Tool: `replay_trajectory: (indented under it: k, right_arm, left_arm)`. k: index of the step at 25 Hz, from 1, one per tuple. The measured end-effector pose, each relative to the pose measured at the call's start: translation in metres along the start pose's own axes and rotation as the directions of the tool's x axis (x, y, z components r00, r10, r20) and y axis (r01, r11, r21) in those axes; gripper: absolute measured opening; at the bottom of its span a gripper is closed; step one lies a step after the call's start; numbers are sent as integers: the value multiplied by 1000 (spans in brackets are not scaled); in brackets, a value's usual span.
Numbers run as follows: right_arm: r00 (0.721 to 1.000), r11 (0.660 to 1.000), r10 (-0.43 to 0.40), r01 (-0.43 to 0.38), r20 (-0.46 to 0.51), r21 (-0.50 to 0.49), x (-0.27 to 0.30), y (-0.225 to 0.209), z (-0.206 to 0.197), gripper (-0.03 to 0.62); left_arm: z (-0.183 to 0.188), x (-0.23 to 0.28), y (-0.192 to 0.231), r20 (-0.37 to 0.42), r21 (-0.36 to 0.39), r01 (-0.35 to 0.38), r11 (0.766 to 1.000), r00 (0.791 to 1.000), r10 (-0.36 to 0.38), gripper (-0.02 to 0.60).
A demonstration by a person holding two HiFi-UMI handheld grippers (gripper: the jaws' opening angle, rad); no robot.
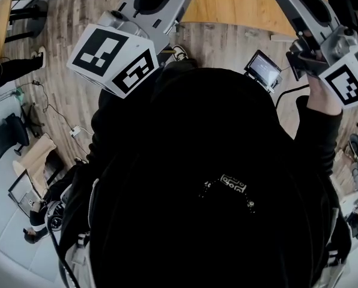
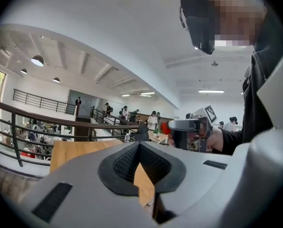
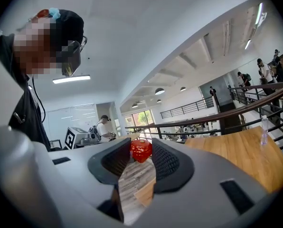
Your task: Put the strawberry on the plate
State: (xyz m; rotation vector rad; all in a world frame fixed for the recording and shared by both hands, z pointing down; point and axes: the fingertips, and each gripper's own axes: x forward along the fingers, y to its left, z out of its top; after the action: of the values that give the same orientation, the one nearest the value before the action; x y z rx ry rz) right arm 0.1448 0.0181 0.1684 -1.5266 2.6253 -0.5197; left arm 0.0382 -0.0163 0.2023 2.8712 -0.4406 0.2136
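Note:
A red strawberry sits pinched between the tips of my right gripper, which is shut on it and held up in the air. The left gripper view shows that same strawberry at the front of the right gripper, off to the right. My left gripper is also raised, its jaw tips meeting with nothing between them. In the head view both grippers reach past the top edge; only their bodies and marker cubes show, above the person's dark clothing. No plate is in any view.
A wooden table lies ahead below the grippers, also visible as the wooden table in the right gripper view. A small screen device stands near its edge. Railings, chairs and other people are farther off.

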Motion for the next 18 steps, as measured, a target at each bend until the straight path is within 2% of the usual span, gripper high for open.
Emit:
replay_trajectory:
  k: [6,10,15,18]
  right_arm:
    - [1000,1000,-18,18,-5,-6,31,-4,12,146]
    - [1000,1000,-24,24,-11,-14,70,-1,20,146]
    - [999,999,-32,31,-22,-34,106,3,5,146]
    - [999,998,-39,37,-35,-43,121,7,9,146]
  left_arm:
    - [13,3,30,16,5,34,999,999,-34,-5]
    - [17,-7,65,23,-6,46,999,999,-46,-5]
    - [-5,-12,96,20,-14,81,997,997,-80,-5]
    - [-2,-14,106,24,-15,106,994,994,-106,-5]
